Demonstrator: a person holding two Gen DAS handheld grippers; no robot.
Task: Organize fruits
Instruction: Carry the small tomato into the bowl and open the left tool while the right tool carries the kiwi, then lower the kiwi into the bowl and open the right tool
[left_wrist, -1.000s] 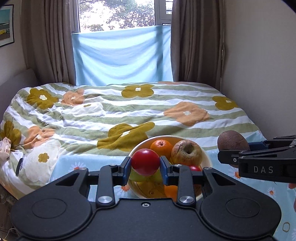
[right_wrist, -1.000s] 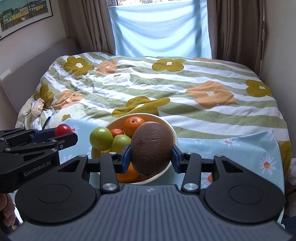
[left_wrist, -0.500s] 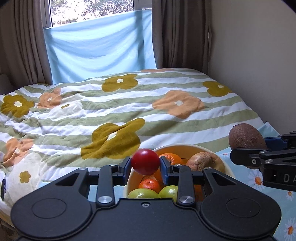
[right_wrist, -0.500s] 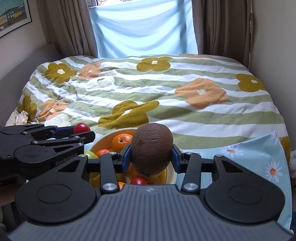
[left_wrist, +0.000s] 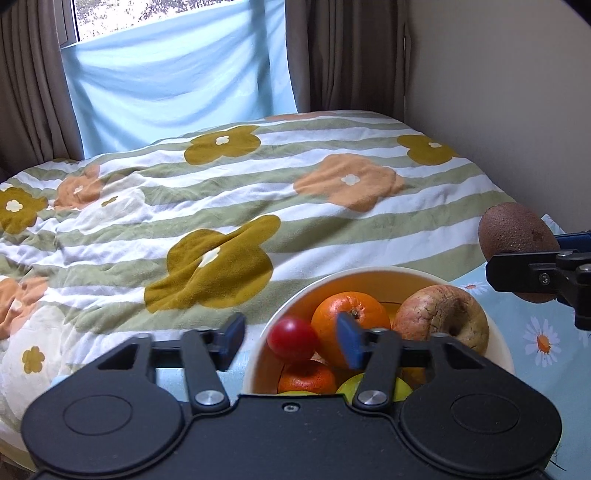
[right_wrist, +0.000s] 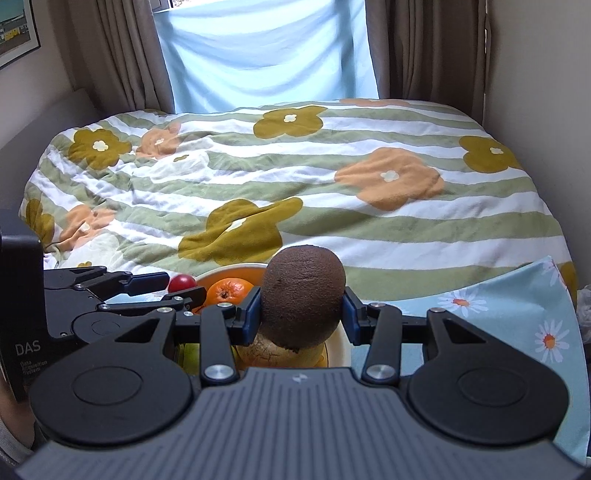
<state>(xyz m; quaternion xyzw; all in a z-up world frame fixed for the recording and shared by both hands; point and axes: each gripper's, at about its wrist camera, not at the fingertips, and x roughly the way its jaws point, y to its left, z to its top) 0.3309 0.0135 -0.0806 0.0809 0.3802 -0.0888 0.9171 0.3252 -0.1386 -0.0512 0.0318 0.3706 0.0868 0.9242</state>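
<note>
A white bowl (left_wrist: 369, 271) with an orange inside holds an orange (left_wrist: 349, 317), a brownish apple (left_wrist: 443, 317), a smaller orange (left_wrist: 306, 378) and green fruit (left_wrist: 369, 386). My left gripper (left_wrist: 291, 339) hangs over the bowl's left rim and its jaws are opening. A small red fruit (left_wrist: 293, 339) sits between them, and neither pad touches it. My right gripper (right_wrist: 302, 314) is shut on a brown kiwi (right_wrist: 303, 299) just above the bowl (right_wrist: 236, 267). From the right wrist view the left gripper (right_wrist: 147, 288) and red fruit (right_wrist: 182, 283) show at the left.
The bowl stands on a light blue daisy cloth (left_wrist: 539, 332) at the near edge of a bed with a striped floral quilt (left_wrist: 258, 192). A wall (left_wrist: 498, 92) runs close on the right. Curtains and a blue-draped window (left_wrist: 177, 74) stand behind the bed.
The left jaws have spread apart and let go of the red fruit, which now lies loose over the bowl. Both grippers have come closer over the bowl. The right still grips the kiwi.
</note>
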